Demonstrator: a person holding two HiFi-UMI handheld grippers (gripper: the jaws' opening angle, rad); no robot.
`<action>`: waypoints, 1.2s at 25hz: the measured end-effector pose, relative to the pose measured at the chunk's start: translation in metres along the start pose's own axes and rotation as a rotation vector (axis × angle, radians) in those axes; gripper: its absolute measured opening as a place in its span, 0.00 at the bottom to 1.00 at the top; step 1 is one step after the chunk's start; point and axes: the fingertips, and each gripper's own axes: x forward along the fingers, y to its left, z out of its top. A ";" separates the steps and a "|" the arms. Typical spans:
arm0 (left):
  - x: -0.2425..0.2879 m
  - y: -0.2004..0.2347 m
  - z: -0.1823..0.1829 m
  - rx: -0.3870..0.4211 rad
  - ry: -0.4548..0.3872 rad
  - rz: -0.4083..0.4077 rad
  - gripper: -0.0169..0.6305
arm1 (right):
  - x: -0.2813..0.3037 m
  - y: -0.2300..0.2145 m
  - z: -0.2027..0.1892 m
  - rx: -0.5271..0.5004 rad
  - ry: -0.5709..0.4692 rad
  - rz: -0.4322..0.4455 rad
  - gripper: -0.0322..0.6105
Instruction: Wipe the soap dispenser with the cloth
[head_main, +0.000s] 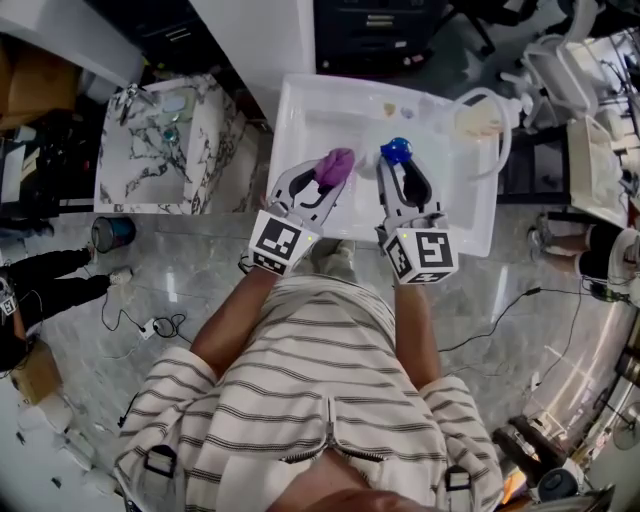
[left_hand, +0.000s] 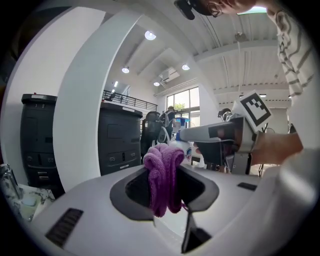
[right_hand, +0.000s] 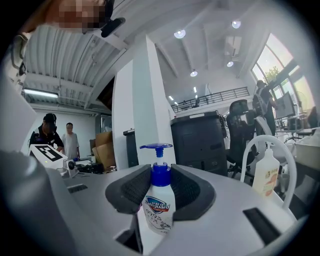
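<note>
My right gripper (head_main: 395, 160) is shut on the soap dispenser (right_hand: 158, 205), a white bottle with a blue pump top (head_main: 396, 150), held upright between the dark pads over the white tray (head_main: 300, 110). In the right gripper view the bottle stands between both jaws (right_hand: 159, 192). My left gripper (head_main: 330, 172) is shut on a bunched purple cloth (head_main: 335, 165), which hangs between its pads (left_hand: 164, 177). The cloth sits just left of the bottle, a small gap apart. From the left gripper view, the right gripper (left_hand: 220, 135) shows close by on the right.
A second pale bottle (head_main: 482, 118) with a white looped handle stands at the tray's right side (right_hand: 265, 172). A marble-topped cabinet (head_main: 165, 145) is to the left. Cables lie on the floor, and people stand in the background.
</note>
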 end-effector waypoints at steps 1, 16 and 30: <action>0.001 0.001 -0.001 -0.002 0.001 0.005 0.21 | 0.003 -0.001 -0.002 0.000 0.003 -0.003 0.26; 0.021 0.033 -0.022 -0.024 0.049 0.070 0.21 | 0.074 -0.032 -0.037 -0.039 0.044 -0.017 0.26; 0.060 0.064 -0.042 -0.077 0.089 0.083 0.21 | 0.160 -0.083 -0.087 -0.060 0.096 -0.046 0.26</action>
